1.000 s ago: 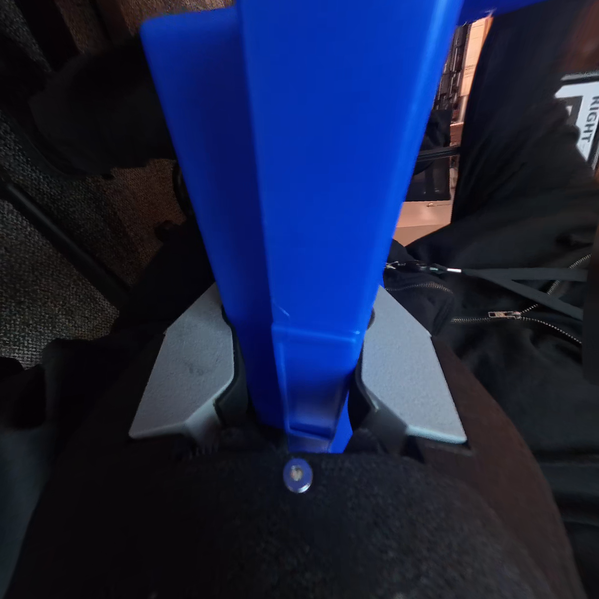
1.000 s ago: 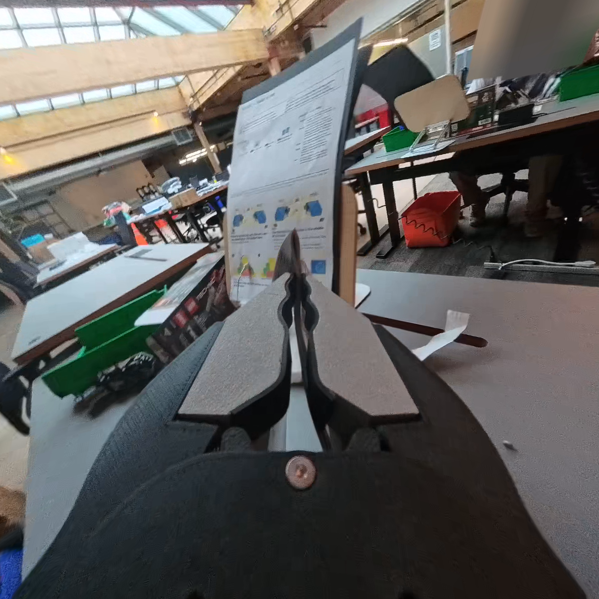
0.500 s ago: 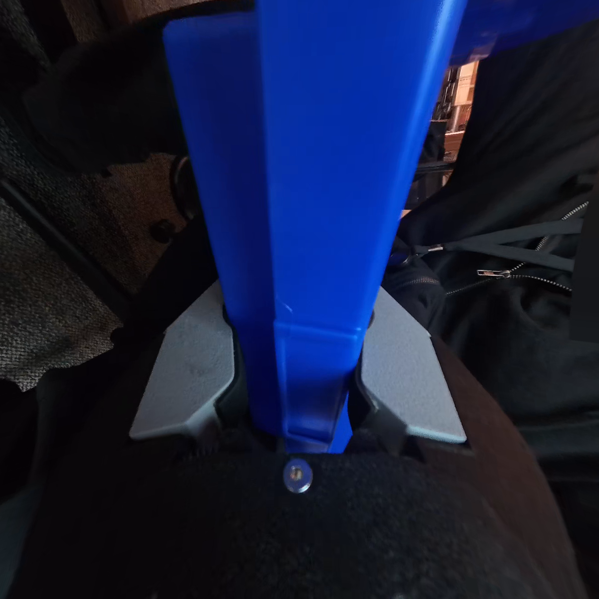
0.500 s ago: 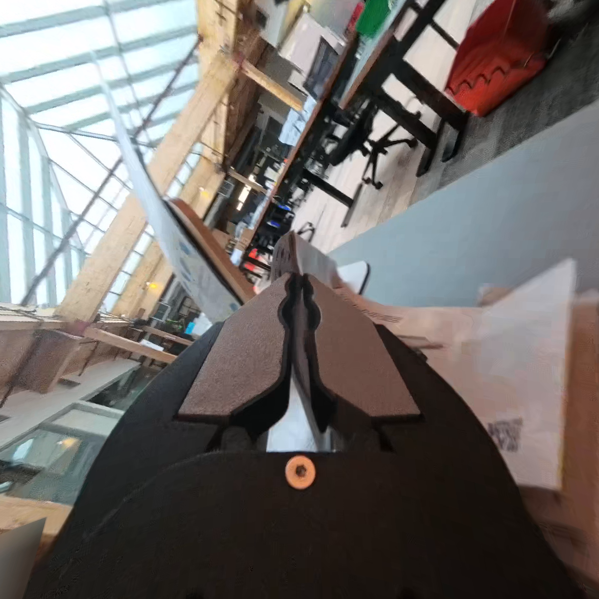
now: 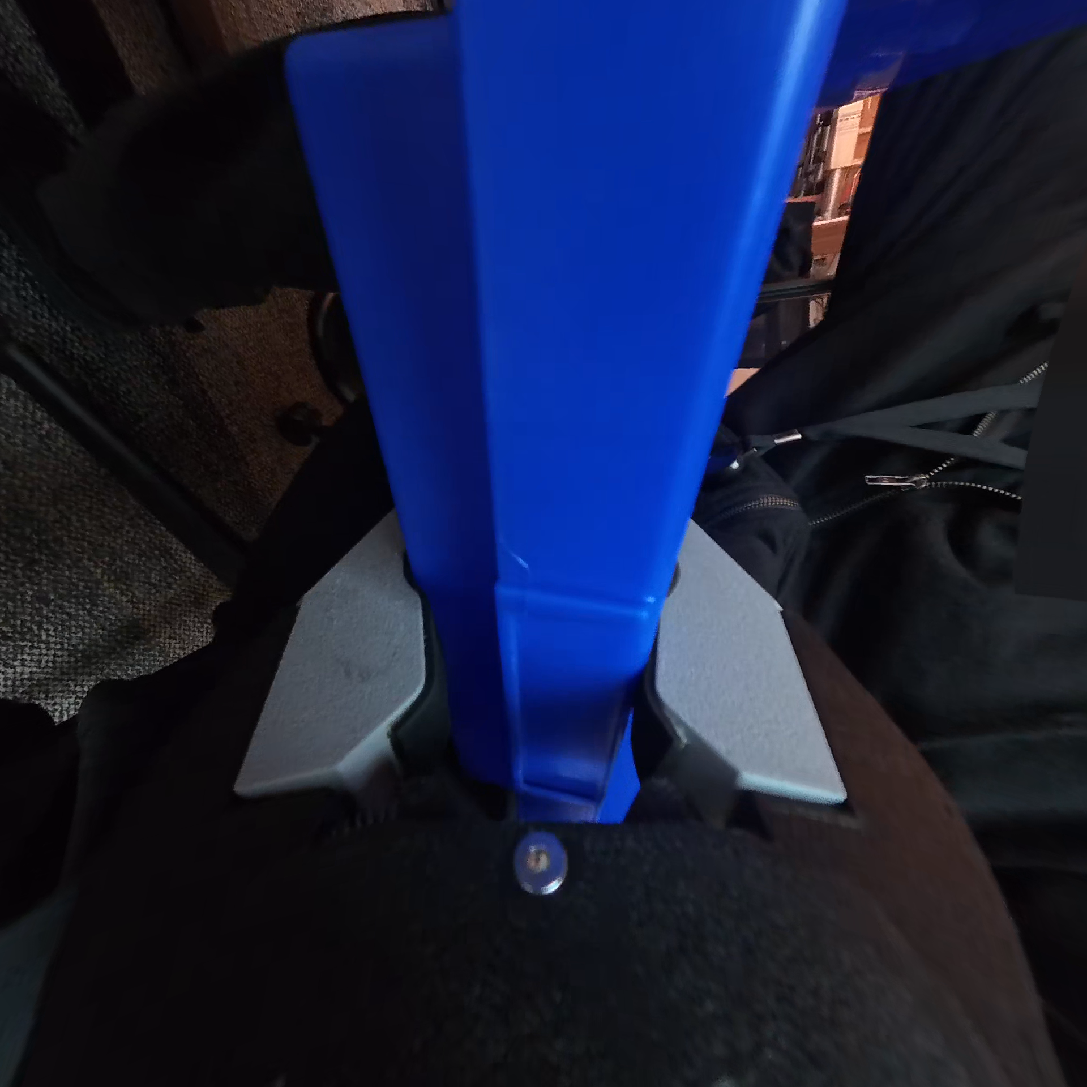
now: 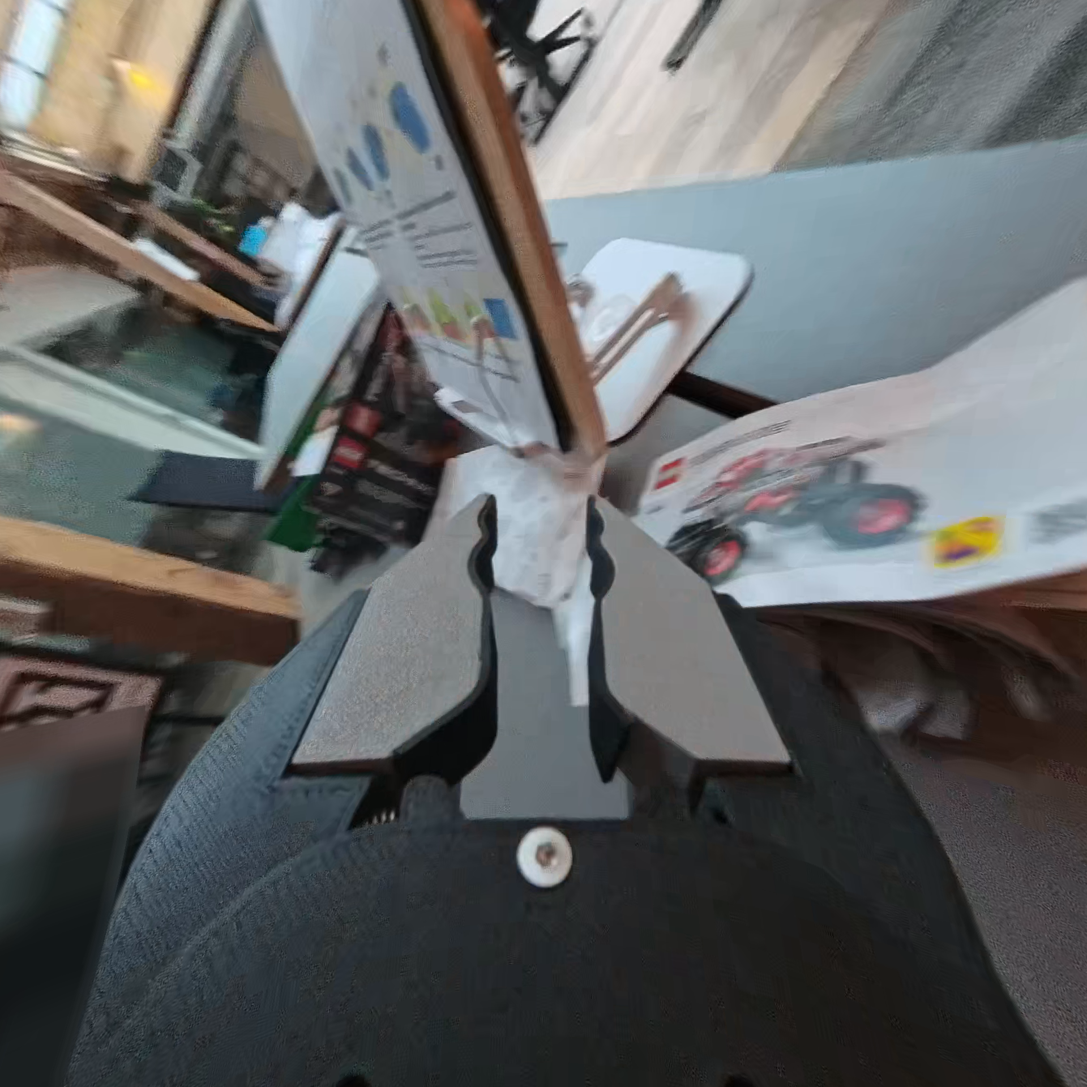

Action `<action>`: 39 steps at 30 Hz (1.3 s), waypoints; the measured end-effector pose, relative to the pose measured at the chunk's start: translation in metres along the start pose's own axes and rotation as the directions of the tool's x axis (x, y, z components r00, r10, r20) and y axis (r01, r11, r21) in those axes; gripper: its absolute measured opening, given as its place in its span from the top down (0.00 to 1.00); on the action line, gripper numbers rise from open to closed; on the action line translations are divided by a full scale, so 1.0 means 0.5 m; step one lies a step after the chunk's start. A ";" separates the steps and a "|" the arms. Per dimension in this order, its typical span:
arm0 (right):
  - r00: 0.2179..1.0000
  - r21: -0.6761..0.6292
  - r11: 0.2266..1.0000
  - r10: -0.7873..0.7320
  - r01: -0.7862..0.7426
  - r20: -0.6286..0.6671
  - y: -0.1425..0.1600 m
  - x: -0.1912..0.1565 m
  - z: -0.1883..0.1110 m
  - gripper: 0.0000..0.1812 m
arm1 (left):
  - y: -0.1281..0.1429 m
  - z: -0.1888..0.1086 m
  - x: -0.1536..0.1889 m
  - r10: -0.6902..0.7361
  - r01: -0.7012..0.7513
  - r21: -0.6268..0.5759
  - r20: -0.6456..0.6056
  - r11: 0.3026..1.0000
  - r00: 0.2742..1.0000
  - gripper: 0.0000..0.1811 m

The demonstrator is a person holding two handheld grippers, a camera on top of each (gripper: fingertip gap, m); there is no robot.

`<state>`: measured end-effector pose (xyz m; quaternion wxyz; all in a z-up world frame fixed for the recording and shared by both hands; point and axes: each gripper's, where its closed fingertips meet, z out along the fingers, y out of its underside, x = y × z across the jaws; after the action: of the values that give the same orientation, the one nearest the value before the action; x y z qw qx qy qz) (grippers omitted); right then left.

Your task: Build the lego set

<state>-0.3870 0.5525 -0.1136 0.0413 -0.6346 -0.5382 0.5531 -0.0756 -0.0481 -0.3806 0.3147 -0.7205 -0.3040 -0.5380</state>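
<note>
My left gripper (image 5: 541,559) is shut on the wall of a big blue plastic bin (image 5: 588,294), which fills the middle of the left wrist view and hides the fingertips. My right gripper (image 6: 540,512) is open. A crumpled white paper (image 6: 529,529) lies between its fingers (image 6: 412,635), against the right one. A Lego booklet (image 6: 853,488) with a red truck picture lies on the grey table (image 6: 882,235), just right of the gripper. The right wrist view is blurred by motion.
A wooden board with a printed sheet (image 6: 435,235) stands tilted just beyond the right gripper, on a white base (image 6: 664,329). Other desks and boxes stand at the left. A person's black zipped jacket (image 5: 912,529) and grey carpet (image 5: 88,559) flank the bin. One gripper's finger ends stand about 70 cm off the other's.
My right gripper has opened; it was pinched shut on the white paper before. Its view has swung toward the board and booklet. My left gripper still clamps the blue bin, shifted slightly.
</note>
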 end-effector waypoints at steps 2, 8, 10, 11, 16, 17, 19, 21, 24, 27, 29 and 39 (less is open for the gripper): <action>0.948 -0.032 0.990 -0.138 0.135 -0.288 0.017 0.074 -0.064 0.75 | 0.000 0.000 0.000 0.003 -0.003 -0.001 0.000 1.000 1.000 0.58; 0.759 -0.313 0.941 -0.297 0.130 -0.579 0.190 0.218 -0.114 0.78 | -0.002 0.004 0.004 0.009 -0.009 -0.006 -0.001 1.000 1.000 0.58; 0.732 -0.355 0.929 -0.311 0.100 -0.607 0.229 0.245 -0.104 0.80 | -0.002 0.007 0.005 0.010 -0.010 -0.009 -0.001 1.000 1.000 0.58; 0.705 -0.367 0.927 -0.314 0.082 -0.636 0.239 0.261 -0.106 0.81 | -0.002 0.008 0.005 0.010 -0.010 -0.009 0.000 1.000 1.000 0.58; 0.723 -0.343 0.938 -0.272 0.051 -0.635 0.255 0.278 -0.099 0.82 | -0.001 0.009 0.007 0.013 -0.013 -0.007 0.002 1.000 1.000 0.58; 0.734 -0.341 0.939 -0.266 0.050 -0.625 0.258 0.276 -0.096 0.82 | -0.002 0.009 0.007 0.012 -0.012 -0.006 0.002 1.000 1.000 0.58; 0.740 -0.341 0.939 -0.264 0.050 -0.618 0.261 0.276 -0.095 0.81 | -0.002 0.010 0.006 0.010 -0.010 -0.006 0.000 1.000 1.000 0.58; 0.764 -0.334 0.941 -0.250 0.047 -0.596 0.267 0.272 -0.086 0.83 | -0.003 0.010 0.006 0.007 -0.007 -0.007 -0.001 1.000 1.000 0.58; 0.767 -0.337 0.940 -0.255 0.054 -0.588 0.272 0.266 -0.081 0.88 | -0.003 0.010 0.005 0.006 -0.006 -0.006 -0.002 1.000 1.000 0.58; 0.753 -0.356 0.932 -0.278 0.061 -0.597 0.274 0.269 -0.083 1.00 | -0.003 0.010 0.006 0.008 -0.008 -0.006 0.000 1.000 1.000 0.58; 0.769 -0.345 0.937 -0.258 0.053 -0.584 0.275 0.266 -0.079 1.00 | -0.002 0.010 0.006 0.009 -0.009 -0.007 -0.001 1.000 1.000 0.58; 0.925 -0.276 0.948 -0.241 0.159 -0.295 0.292 0.121 -0.061 1.00 | -0.002 0.010 0.006 0.000 0.000 -0.012 -0.008 1.000 1.000 0.58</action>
<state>-0.2829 0.5521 -0.2364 0.1066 -0.6584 -0.6509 0.3626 -0.0728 -0.0430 -0.3787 0.3115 -0.7202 -0.2993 -0.5428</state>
